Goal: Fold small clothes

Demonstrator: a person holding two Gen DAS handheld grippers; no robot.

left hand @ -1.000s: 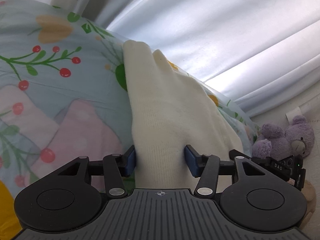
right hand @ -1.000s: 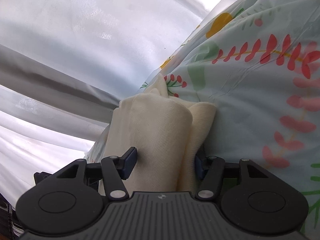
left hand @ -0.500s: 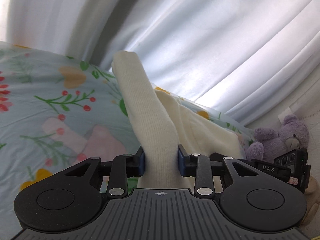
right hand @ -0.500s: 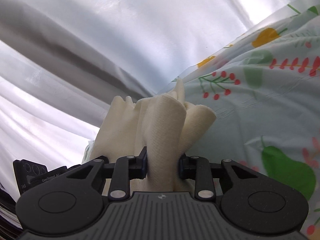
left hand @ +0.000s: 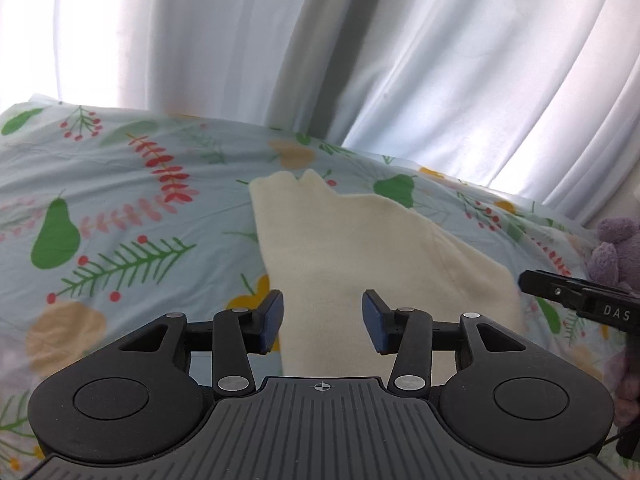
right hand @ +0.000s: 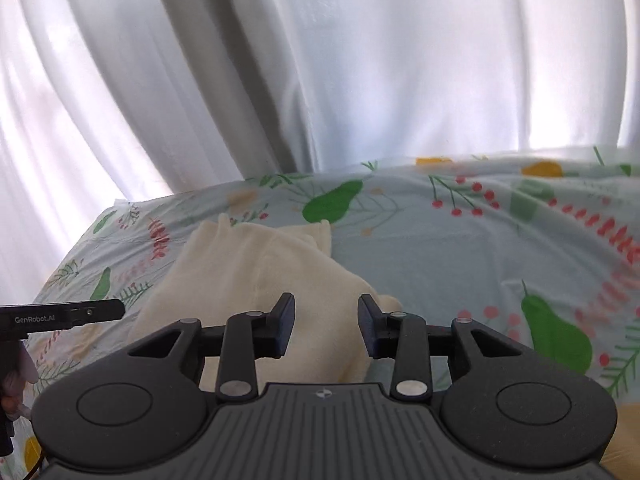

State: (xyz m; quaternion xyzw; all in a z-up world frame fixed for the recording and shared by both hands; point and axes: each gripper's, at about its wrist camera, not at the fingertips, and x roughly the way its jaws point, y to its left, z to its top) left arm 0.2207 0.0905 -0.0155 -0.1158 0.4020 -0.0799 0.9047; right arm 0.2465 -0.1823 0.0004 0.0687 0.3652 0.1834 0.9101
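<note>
On bedsheet [left hand: 120, 216], cream garment [left hand: 340, 248] lies flat-ish. We've got left gripper [left hand: 322, 320] and right gripper [right hand: 325, 326] both spread wide above it, gripping nothing. Curtain [right hand: 360, 60] behind.

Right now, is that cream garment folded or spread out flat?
Folded. The cream garment lies doubled on the bedsheet, one layer's edge showing atop another.

Bedsheet [right hand: 460, 248] open right of cream garment [right hand: 256, 276]; curtain [right hand: 360, 60] walls far edge, purple plush [left hand: 616, 248] blocks right corner.
</note>
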